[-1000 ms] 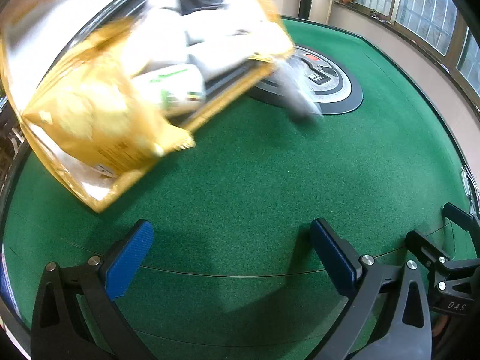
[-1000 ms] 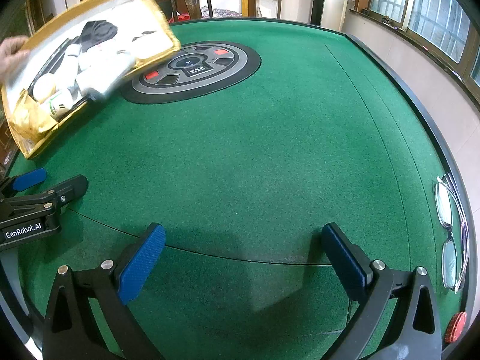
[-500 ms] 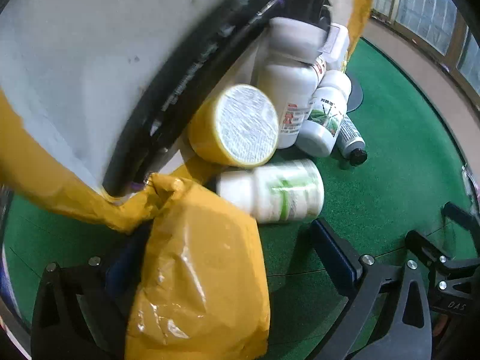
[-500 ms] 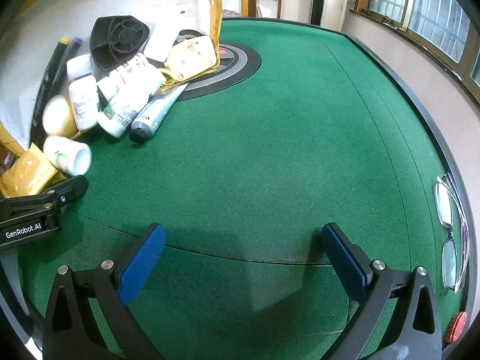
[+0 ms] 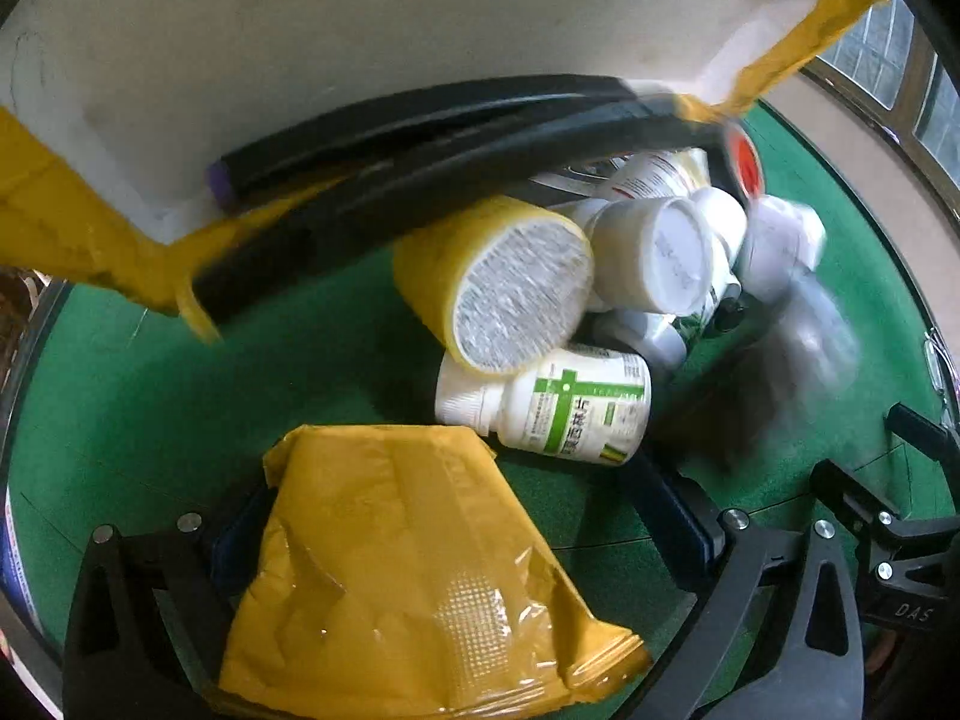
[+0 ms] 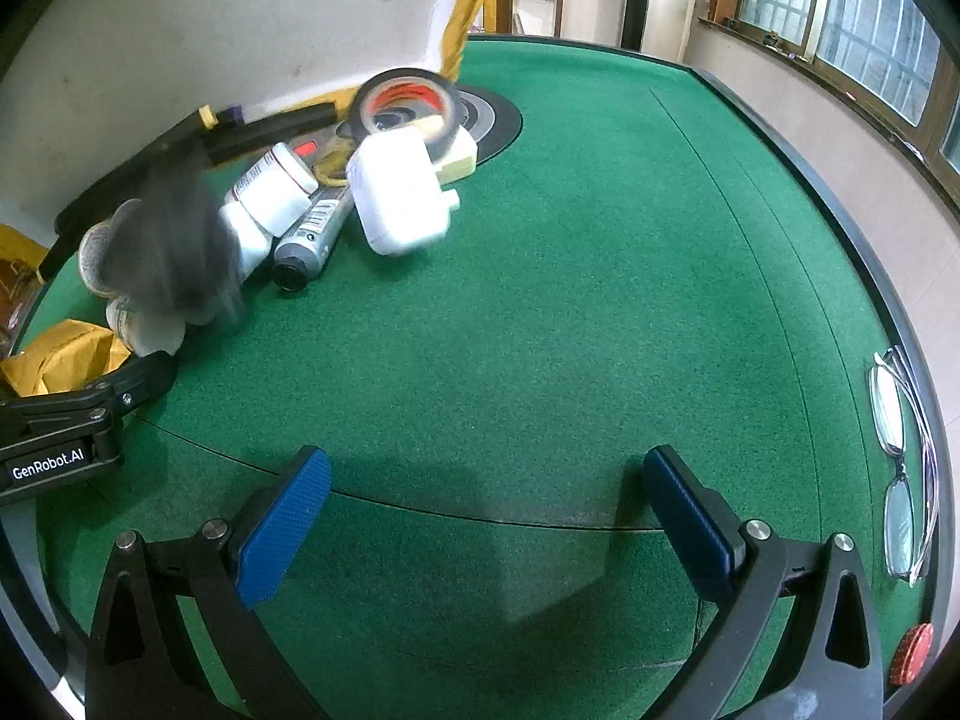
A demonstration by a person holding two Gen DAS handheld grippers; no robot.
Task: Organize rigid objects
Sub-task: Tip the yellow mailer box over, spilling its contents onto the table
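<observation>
Bottles spill on the green counter; one dark object is a blur. A yellow packet hides the left tongs' left finger (spread wide regardless); right tongs gape, gripping nothing.

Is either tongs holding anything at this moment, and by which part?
No. The right tongs are open over bare felt. The left tongs are open; the yellow packet lies between the fingers, ungripped as far as visible.
</observation>
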